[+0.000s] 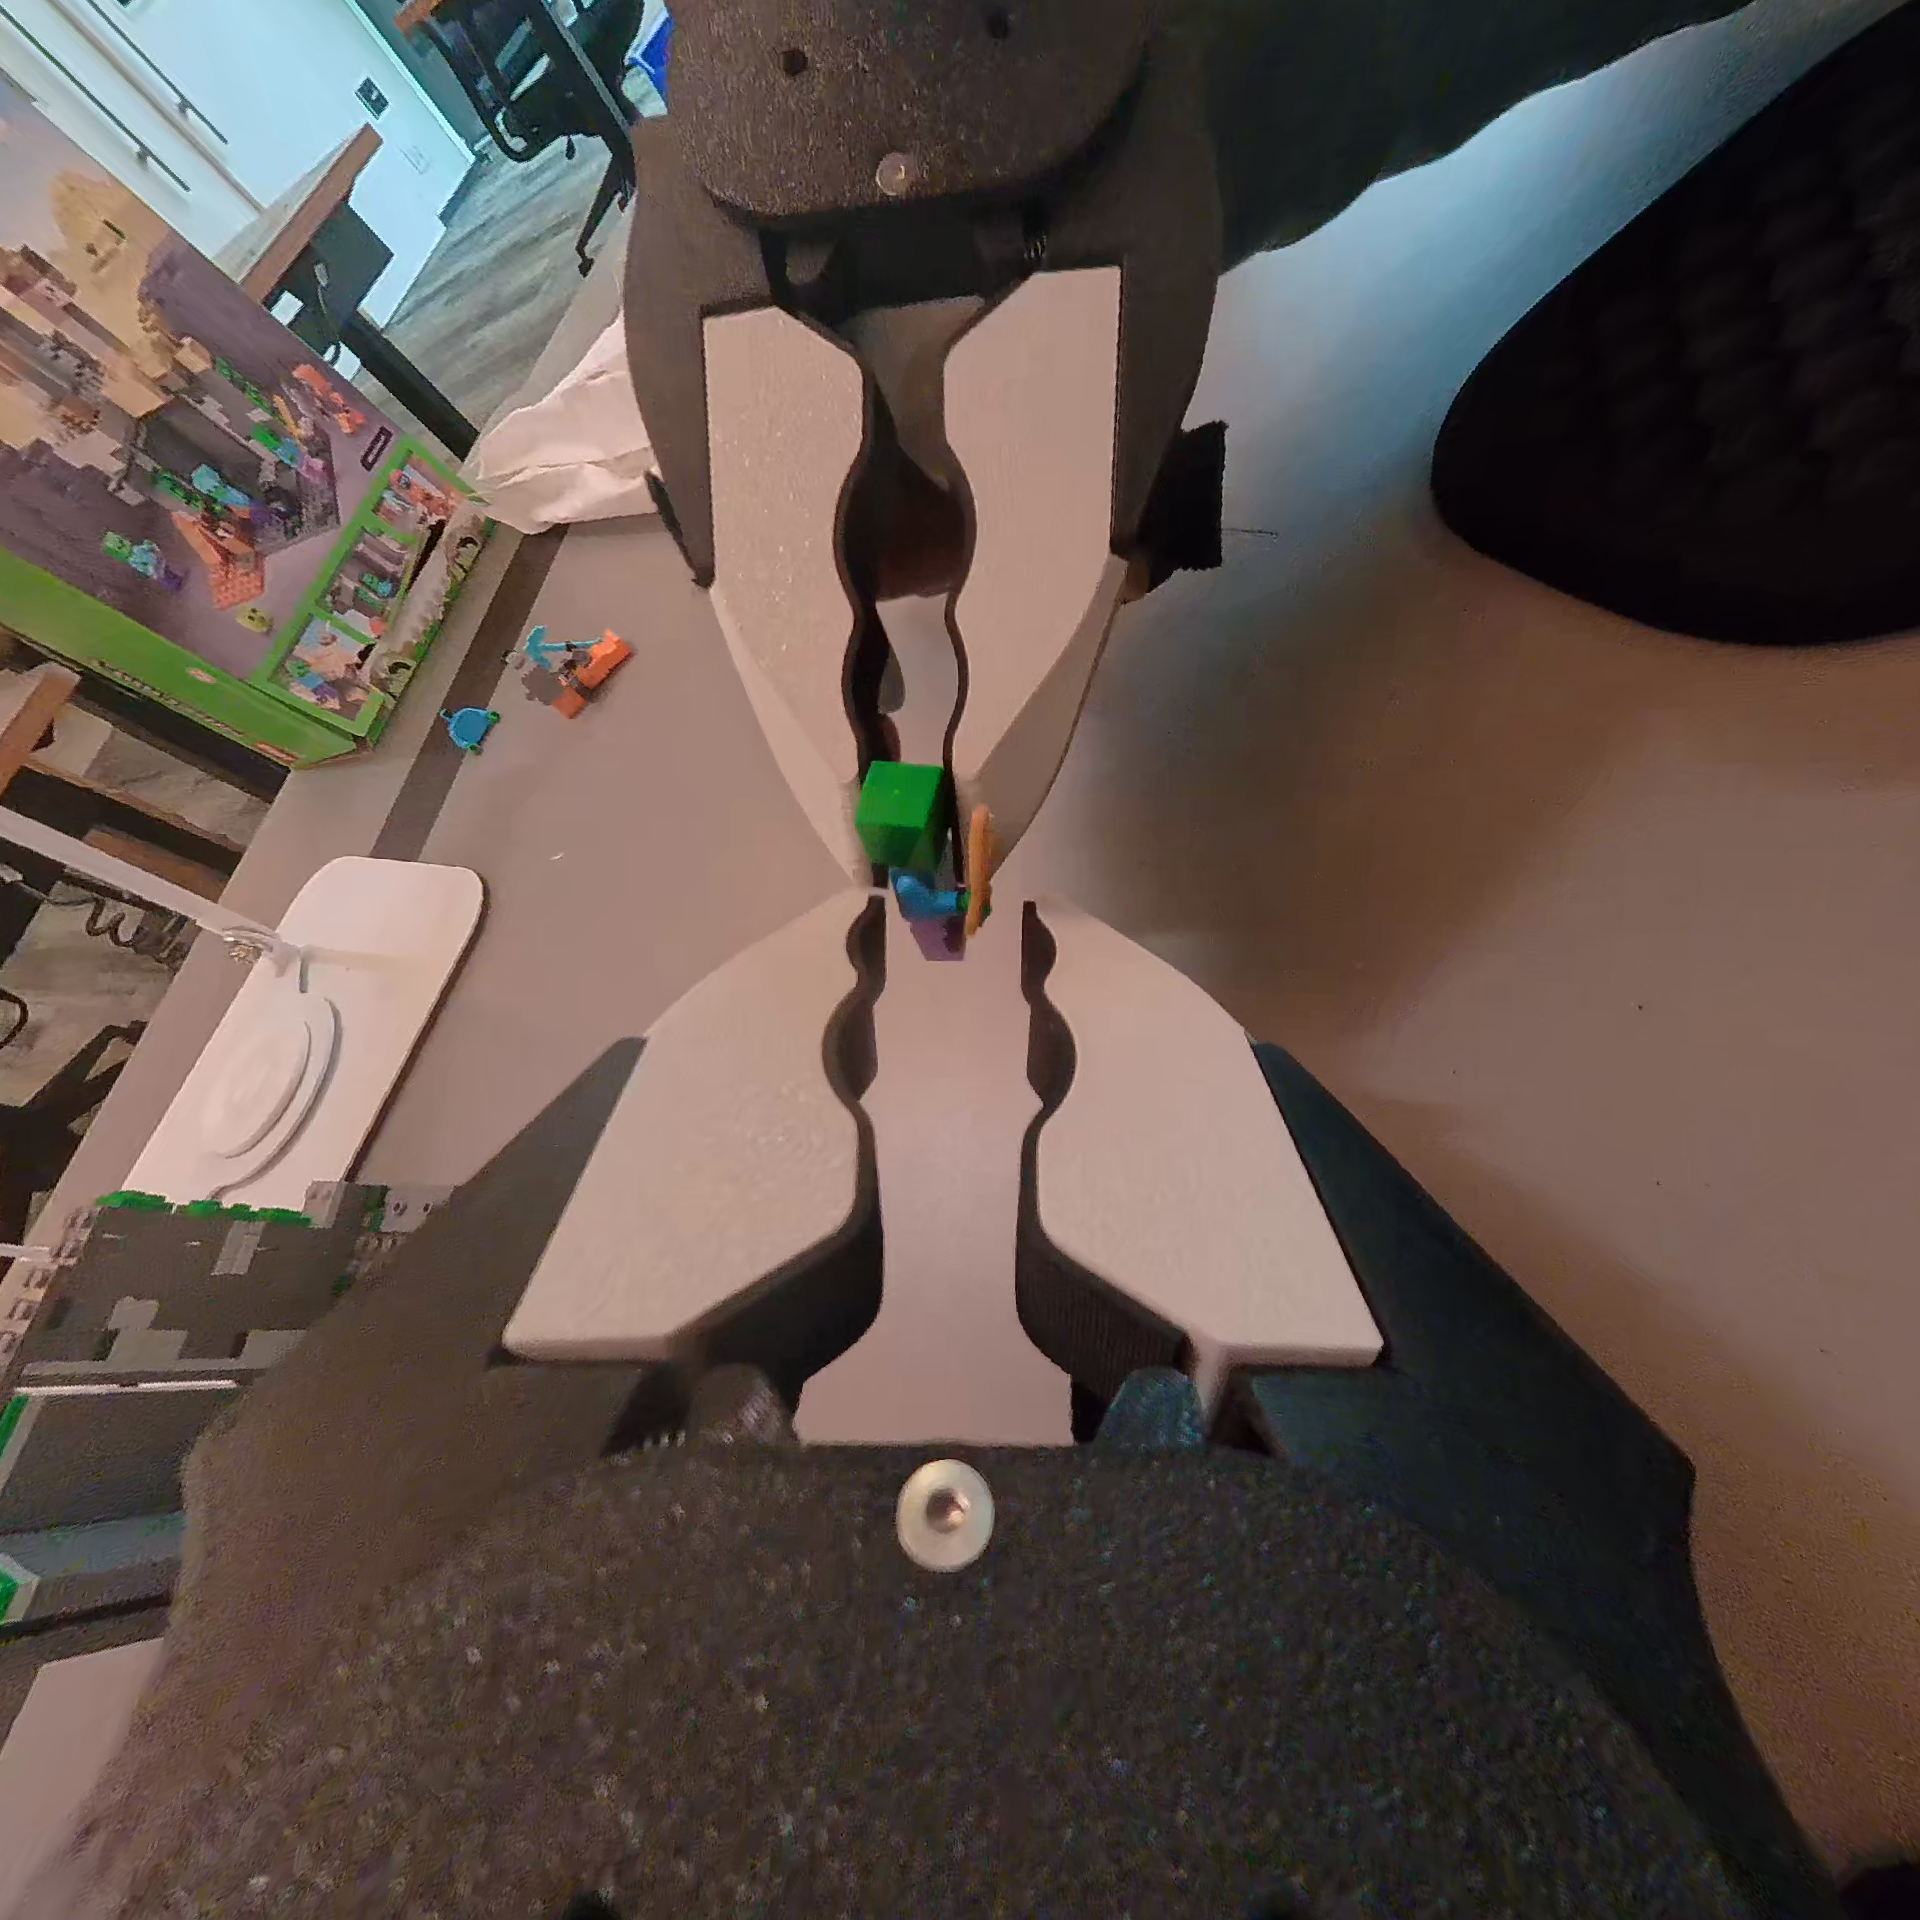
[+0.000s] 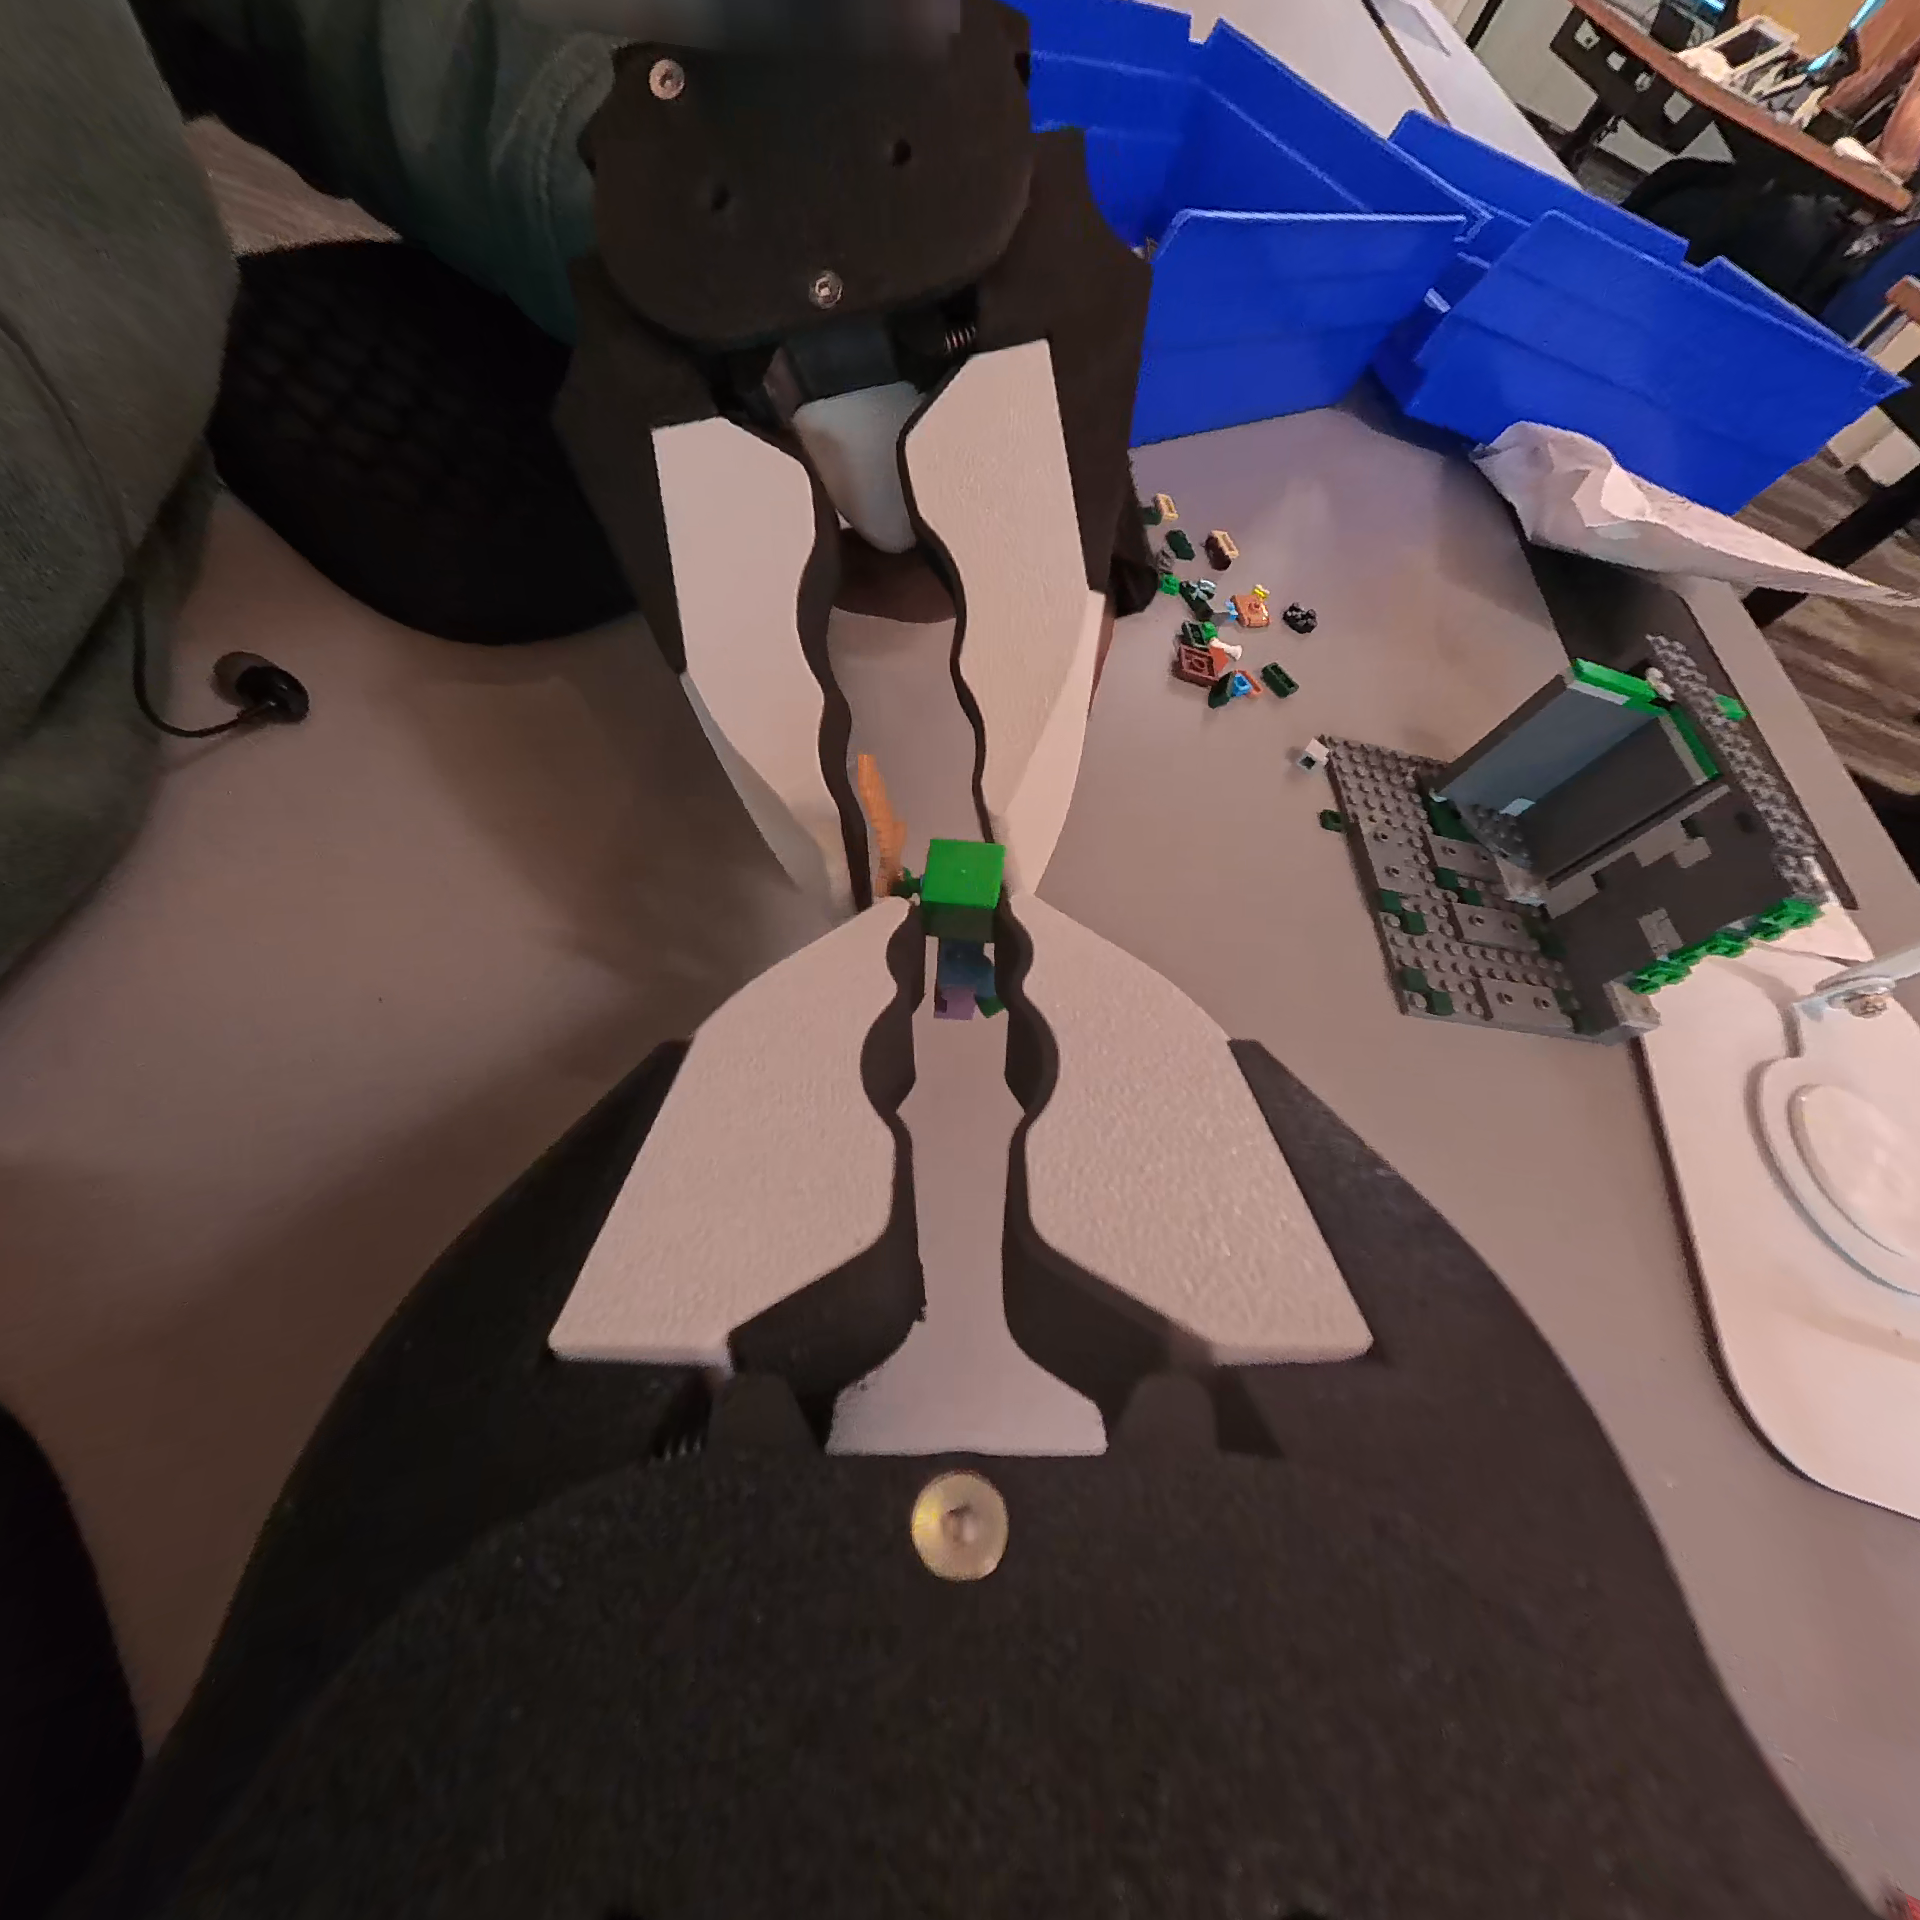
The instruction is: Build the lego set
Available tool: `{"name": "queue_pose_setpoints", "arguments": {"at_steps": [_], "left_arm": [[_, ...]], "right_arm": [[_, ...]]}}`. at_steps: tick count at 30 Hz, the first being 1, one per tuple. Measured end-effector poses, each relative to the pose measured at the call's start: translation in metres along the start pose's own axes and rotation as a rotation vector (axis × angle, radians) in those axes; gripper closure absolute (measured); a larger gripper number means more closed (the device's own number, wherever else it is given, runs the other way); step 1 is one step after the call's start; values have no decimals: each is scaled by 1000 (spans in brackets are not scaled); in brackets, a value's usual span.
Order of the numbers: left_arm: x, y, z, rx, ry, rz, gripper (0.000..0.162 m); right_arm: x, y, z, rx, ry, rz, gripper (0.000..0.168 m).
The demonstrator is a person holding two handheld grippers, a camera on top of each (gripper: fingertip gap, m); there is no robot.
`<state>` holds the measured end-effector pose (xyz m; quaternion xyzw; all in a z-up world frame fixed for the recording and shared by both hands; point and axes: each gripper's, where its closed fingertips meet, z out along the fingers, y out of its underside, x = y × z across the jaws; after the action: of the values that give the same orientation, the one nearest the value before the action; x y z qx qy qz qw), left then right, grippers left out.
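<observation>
A small lego figure with a green cube head (image 1: 899,810), blue torso and purple legs, holding an orange sword (image 1: 979,862), hangs upright above the grey table (image 1: 1455,1039). My right gripper (image 1: 914,826) comes in from the top of the left wrist view and is shut on the head. In the right wrist view the figure (image 2: 964,883) sits at my right gripper's tips (image 2: 954,914). My left gripper (image 1: 951,906) faces it tip to tip. Its jaws stand apart around the legs without touching. It also shows in the right wrist view (image 2: 940,888), with the sword (image 2: 881,821) in its gap.
The grey and green lego build (image 2: 1579,862) stands on the table, also seen low left (image 1: 208,1288). Loose pieces (image 2: 1226,623) lie behind it, more by the set's box (image 1: 208,499). Blue bins (image 2: 1455,270), crumpled paper (image 2: 1621,509), a white board with a disc (image 2: 1818,1195). Less than 4 cm separates the two grippers' tips.
</observation>
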<state>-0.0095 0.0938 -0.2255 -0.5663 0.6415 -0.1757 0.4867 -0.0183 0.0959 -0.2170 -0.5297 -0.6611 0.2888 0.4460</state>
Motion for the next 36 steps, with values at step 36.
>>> {"name": "queue_pose_setpoints", "arguments": {"at_steps": [36], "left_arm": [[2,5,0,109,155,-461,146]], "right_arm": [[8,-16,4,219,-251,719,156]]}}
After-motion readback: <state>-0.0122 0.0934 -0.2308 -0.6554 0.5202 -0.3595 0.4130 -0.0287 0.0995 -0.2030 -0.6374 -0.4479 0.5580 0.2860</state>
